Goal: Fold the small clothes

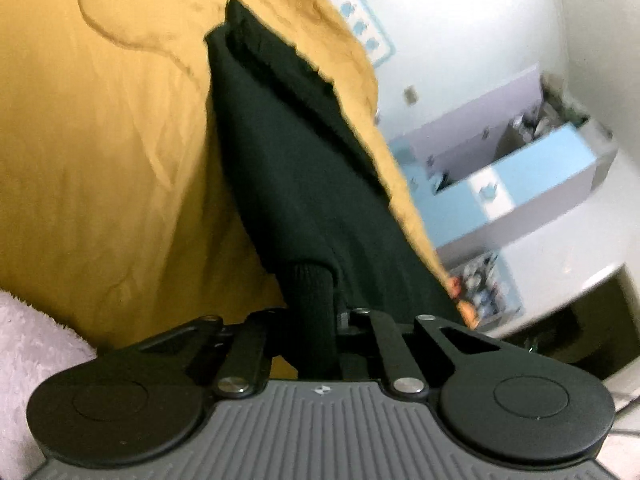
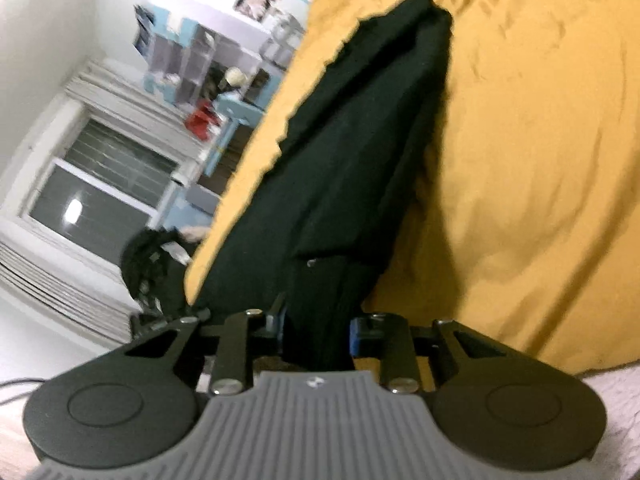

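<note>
A black garment (image 1: 288,160) lies stretched along a mustard-yellow bedsheet (image 1: 100,140), its far end folded over itself. My left gripper (image 1: 314,300) is shut on a ribbed black edge of it, and the cloth bunches between the jaws and hides the fingertips. In the right wrist view the same black garment (image 2: 360,140) runs away over the yellow sheet (image 2: 540,160). My right gripper (image 2: 320,312) is shut on a thick gathered fold of it, with a blue pad showing beside the cloth.
A pale fluffy blanket (image 1: 32,340) lies at the near edge of the bed, also seen as the blanket (image 2: 616,408). Beyond the bed stand blue and white shelves (image 1: 520,168), a cluttered shelf unit (image 2: 208,64) and a window (image 2: 100,184).
</note>
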Demonstrator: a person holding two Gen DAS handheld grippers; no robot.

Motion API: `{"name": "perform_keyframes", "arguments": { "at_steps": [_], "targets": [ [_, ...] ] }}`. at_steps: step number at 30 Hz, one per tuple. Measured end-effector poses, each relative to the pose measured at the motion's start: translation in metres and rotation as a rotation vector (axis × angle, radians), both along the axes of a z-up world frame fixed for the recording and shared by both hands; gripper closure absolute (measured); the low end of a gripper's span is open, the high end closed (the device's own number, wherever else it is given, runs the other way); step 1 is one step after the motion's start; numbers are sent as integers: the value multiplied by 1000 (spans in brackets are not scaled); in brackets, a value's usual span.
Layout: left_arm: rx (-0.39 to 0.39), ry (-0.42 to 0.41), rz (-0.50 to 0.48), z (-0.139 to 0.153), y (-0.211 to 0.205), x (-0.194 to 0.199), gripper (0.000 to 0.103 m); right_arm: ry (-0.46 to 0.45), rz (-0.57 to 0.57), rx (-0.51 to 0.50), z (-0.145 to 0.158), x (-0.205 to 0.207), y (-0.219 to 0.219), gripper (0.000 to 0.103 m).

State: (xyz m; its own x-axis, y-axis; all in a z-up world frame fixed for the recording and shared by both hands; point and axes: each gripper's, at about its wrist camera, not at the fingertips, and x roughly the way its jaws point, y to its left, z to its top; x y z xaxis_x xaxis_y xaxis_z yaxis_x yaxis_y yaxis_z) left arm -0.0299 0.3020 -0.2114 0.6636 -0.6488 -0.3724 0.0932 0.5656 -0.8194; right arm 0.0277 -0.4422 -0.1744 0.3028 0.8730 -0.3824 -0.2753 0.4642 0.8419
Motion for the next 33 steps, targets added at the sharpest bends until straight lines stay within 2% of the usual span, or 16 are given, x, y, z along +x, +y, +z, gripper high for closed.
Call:
{"name": "perform_keyframes", "arguments": {
  "at_steps": [3, 9, 12, 18, 21, 23, 28, 33],
  "targets": [
    [-86, -9, 55, -4, 4, -1, 96, -14, -31, 80, 3, 1, 1, 81],
    [-153, -44, 118, -5, 4, 5, 96, -33, -84, 150, 10, 4, 6, 81],
    [-152, -83, 165, 3, 10, 11, 97, -54, -116, 185, 20, 9, 12, 82],
    [-249, -160, 189, 23, 20, 51, 97, -73, -196, 330, 33, 36, 19, 83],
    [-263, -190, 192, 36, 27, 86, 97, -88, -247, 407, 42, 63, 20, 84],
    [-231, -216, 206, 51, 32, 115, 97, -103, -292, 434, 49, 88, 22, 85],
    [-153, -284, 180, 82, 46, 201, 97, -104, -378, 428, 59, 169, 32, 87],
    [-125, -273, 170, 83, 55, 282, 97, -85, -433, 413, 57, 263, 48, 87]
  ]
}}
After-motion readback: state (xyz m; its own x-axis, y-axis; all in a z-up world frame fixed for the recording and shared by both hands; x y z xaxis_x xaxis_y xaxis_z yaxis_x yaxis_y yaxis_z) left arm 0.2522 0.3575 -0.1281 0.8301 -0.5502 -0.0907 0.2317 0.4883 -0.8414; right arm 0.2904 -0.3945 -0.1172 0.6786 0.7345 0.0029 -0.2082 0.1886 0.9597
